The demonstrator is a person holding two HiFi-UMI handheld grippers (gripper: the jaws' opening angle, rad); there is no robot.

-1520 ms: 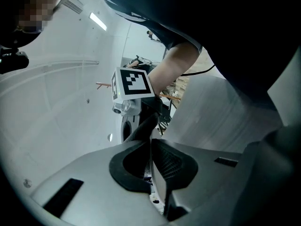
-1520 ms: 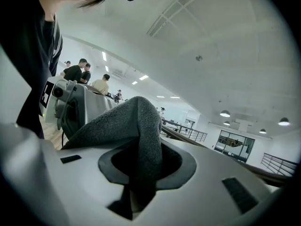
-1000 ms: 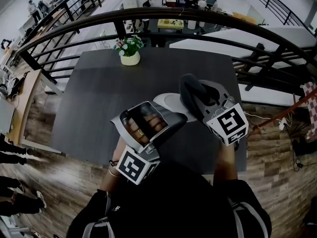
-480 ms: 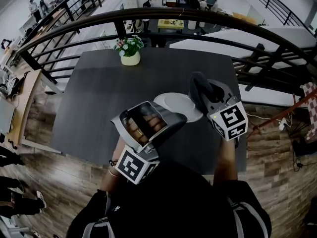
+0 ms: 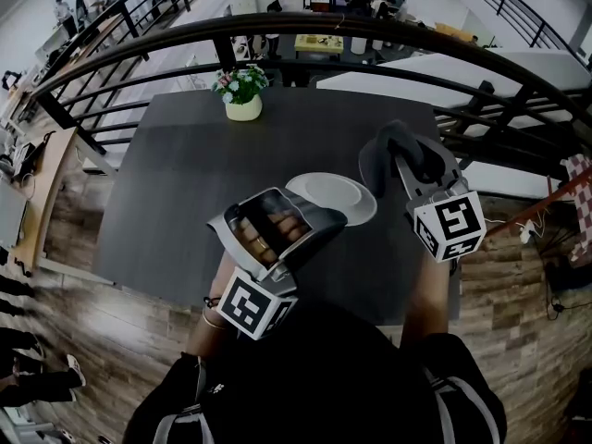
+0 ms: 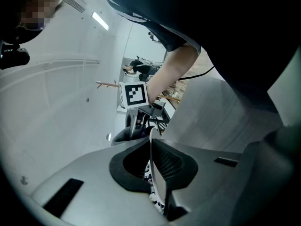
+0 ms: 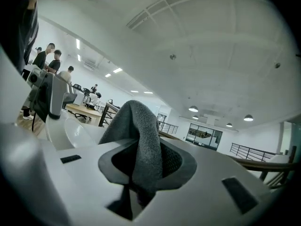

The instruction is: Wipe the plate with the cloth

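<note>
Nearest the person, the left gripper [image 5: 326,222] points toward the upper right of the head view. Its jaws are pinched on the near rim of the white plate [image 5: 331,193]; the left gripper view shows that thin rim standing edge-on between the ribbed pads. The plate sits over the near right part of the dark desk [image 5: 176,183]; whether it rests on the surface cannot be told.

To the right, the right gripper [image 5: 396,163] has its jaws clamped on the grey cloth [image 5: 381,155]. In the right gripper view a fold of cloth bulges up out of the gap between the pads. In the head view the cloth hangs just beside the plate's right rim; contact cannot be judged.

At the desk's far edge, well apart from the plate, stands a small flower pot [image 5: 243,107]. Beyond it curves a dark railing [image 5: 388,31].
</note>
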